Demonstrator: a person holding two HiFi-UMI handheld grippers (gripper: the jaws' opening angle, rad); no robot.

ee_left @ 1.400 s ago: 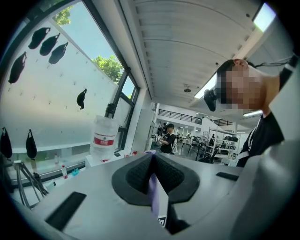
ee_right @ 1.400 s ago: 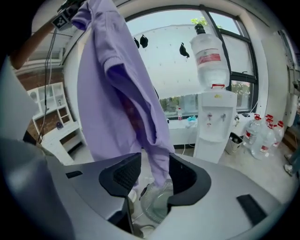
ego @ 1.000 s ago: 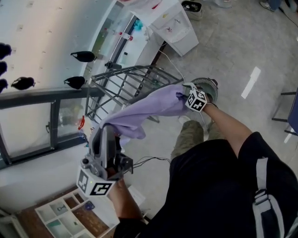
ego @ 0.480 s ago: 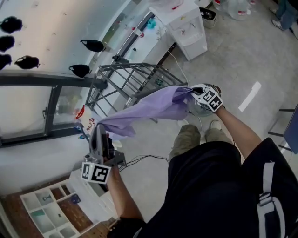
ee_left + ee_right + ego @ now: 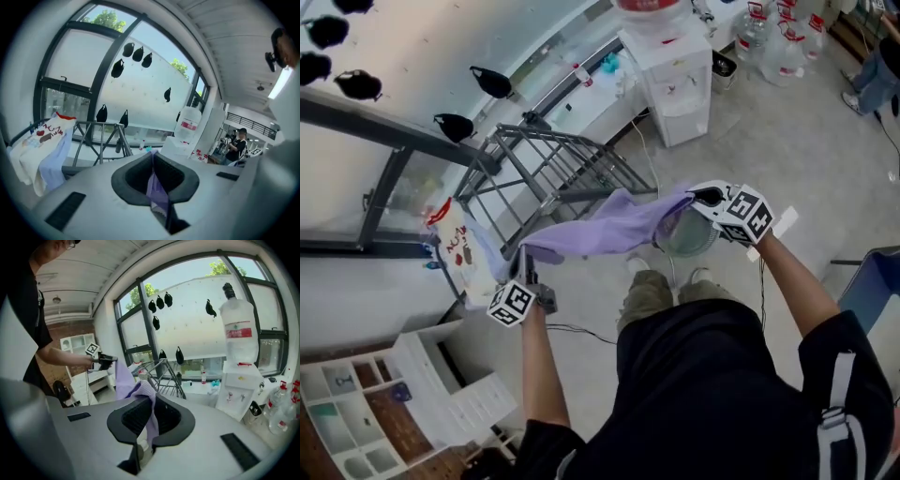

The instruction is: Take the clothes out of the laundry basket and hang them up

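A purple cloth (image 5: 605, 228) hangs stretched between my two grippers, in front of a grey metal drying rack (image 5: 551, 161). At its left end the left gripper (image 5: 526, 259) is shut on a corner, and the fabric (image 5: 157, 190) shows pinched between its jaws. The right gripper (image 5: 700, 197) holds the right end. Its jaws have just closed on the cloth (image 5: 149, 414), which drapes over them. The right gripper view also shows the left gripper (image 5: 101, 360) with the cloth rising to it.
A white garment with red print (image 5: 455, 246) and a pale blue one hang on the rack's left end. A water dispenser (image 5: 672, 67) stands behind the rack. A round grey mesh thing (image 5: 686, 236) sits on the floor under the cloth. A white shelf unit (image 5: 366, 394) is at lower left.
The left gripper has dropped and swung out to the left, and the right gripper has risen. The purple cloth is now pulled out longer and flatter between them.
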